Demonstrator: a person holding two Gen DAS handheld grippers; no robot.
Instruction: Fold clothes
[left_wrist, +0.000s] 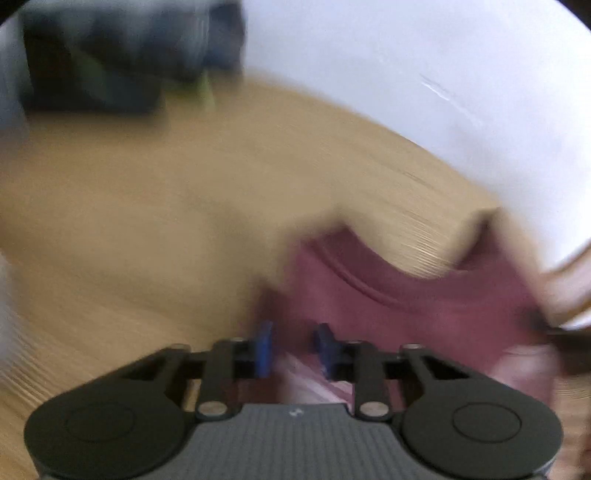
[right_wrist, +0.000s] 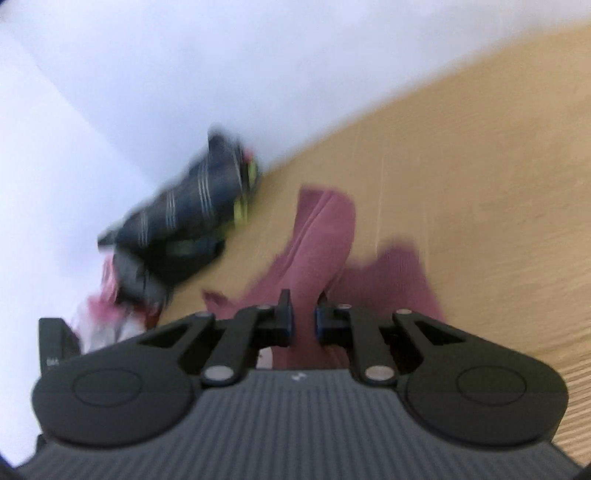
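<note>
1. We are looking at a light wooden tabletop with fine straight grain (left_wrist: 147, 206), filling most of both views.
2. We are seeing a plain white wall (left_wrist: 424, 74) rising directly behind the table's far edge.
3. We are finding soft, even light lying across the wood and the wall, with no hard shadows.
4. We are noticing heavy motion blur smearing the wood grain in both views.
</note>
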